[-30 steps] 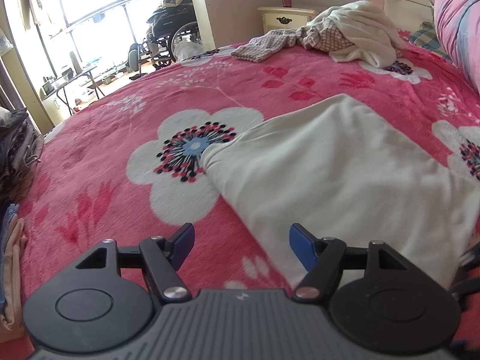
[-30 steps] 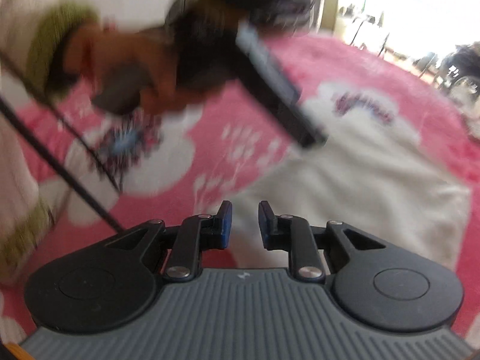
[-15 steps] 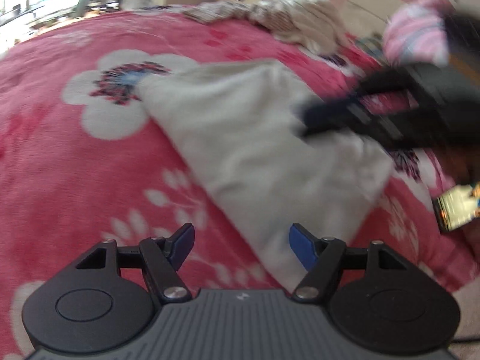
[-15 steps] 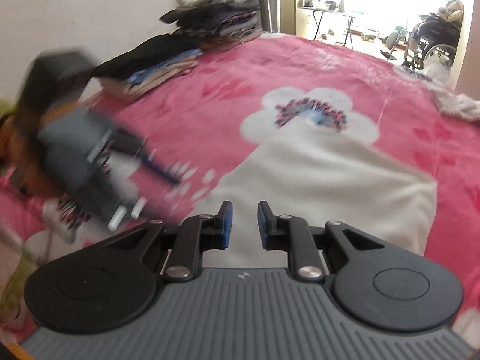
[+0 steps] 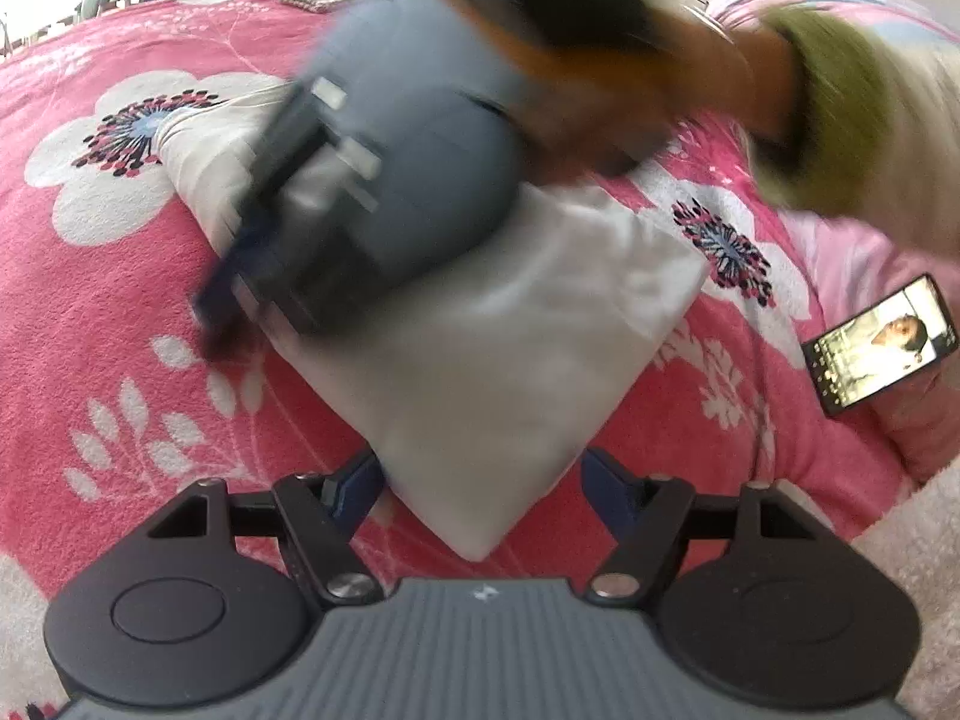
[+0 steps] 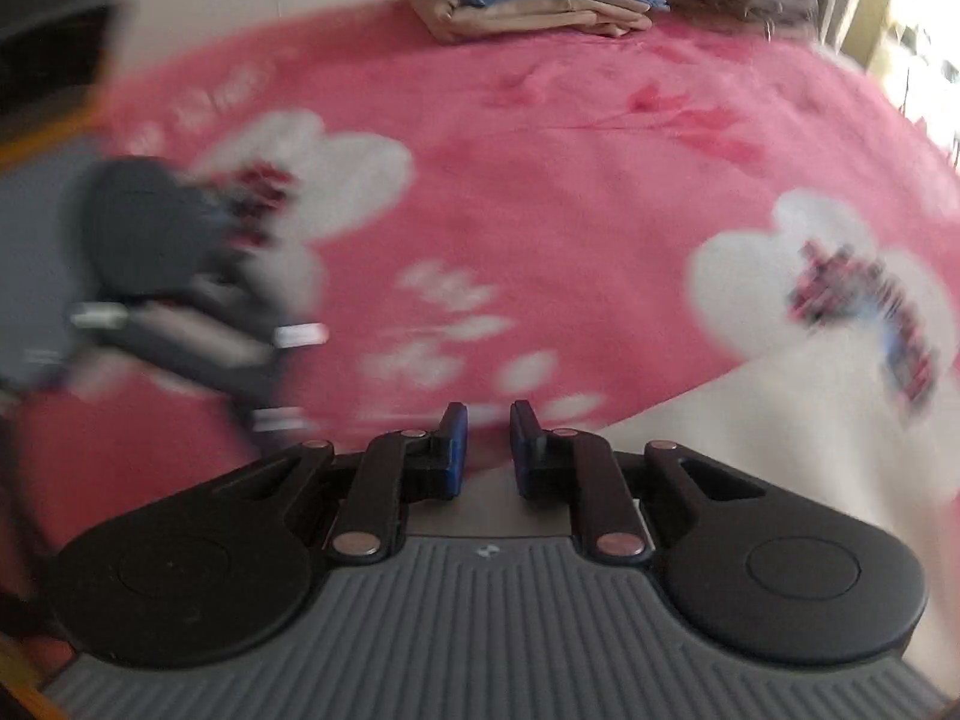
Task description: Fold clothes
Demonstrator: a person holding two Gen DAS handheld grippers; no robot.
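Since the earlier frames, the right gripper (image 5: 228, 306) has swept across the left wrist view and is now seen blurred over the upper left part of the cream garment (image 5: 480, 360). Its jaws have just been closing; a narrow gap is left between them and nothing is pinched. The left gripper (image 5: 480, 480) is held with its jaws spread, the garment's near corner lying between them at lower centre, not pressed. The garment lies flat on the pink floral blanket (image 5: 108, 312). A phone (image 5: 879, 342) lies at the right edge. Bare blanket is seen to the left; folded clothes (image 6: 540, 6) are stacked at the top of the right wrist view.
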